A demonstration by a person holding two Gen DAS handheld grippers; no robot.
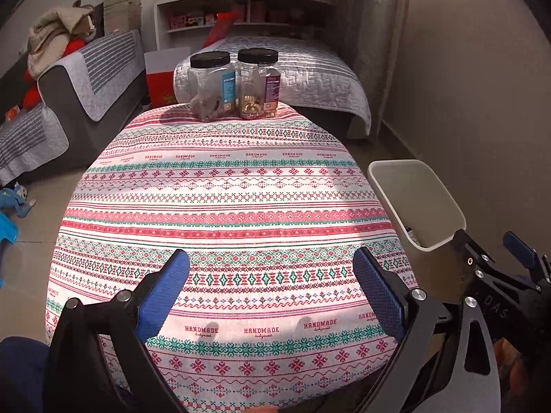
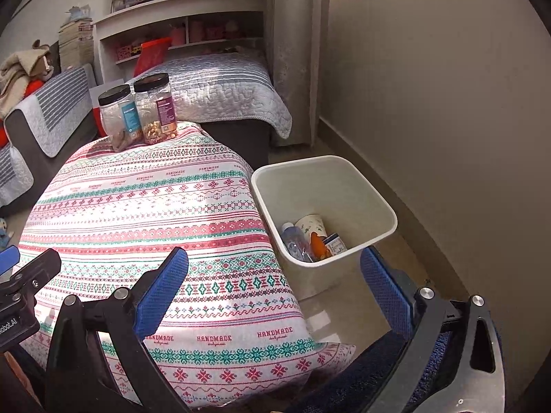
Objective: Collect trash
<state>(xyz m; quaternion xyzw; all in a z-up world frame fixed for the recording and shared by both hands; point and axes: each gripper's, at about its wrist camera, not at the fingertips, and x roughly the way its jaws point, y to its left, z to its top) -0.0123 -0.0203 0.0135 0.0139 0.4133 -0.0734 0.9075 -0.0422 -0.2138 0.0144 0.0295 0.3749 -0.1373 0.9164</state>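
A white bin (image 2: pixel 361 186) stands on the floor right of the table; it also shows in the left wrist view (image 1: pixel 385 168). Inside lie a plastic bottle (image 2: pixel 294 239), a paper cup (image 2: pixel 311 224), an orange piece (image 2: pixel 318 246) and a small carton (image 2: pixel 335 242). The table wears a patterned cloth (image 1: pixel 224 213), seen too in the right wrist view (image 2: pixel 144 213). My left gripper (image 1: pixel 272 289) is open and empty above the near part of the cloth. My right gripper (image 2: pixel 272 287) is open and empty over the table's right edge, near the bin.
Two clear jars with black lids (image 1: pixel 210 82) (image 1: pixel 258 81) stand at the table's far edge, also in the right wrist view (image 2: pixel 118 117) (image 2: pixel 155 108). A bed (image 1: pixel 303 69) lies behind, a sofa (image 1: pixel 79 79) to the left, a wall (image 2: pixel 447 103) to the right.
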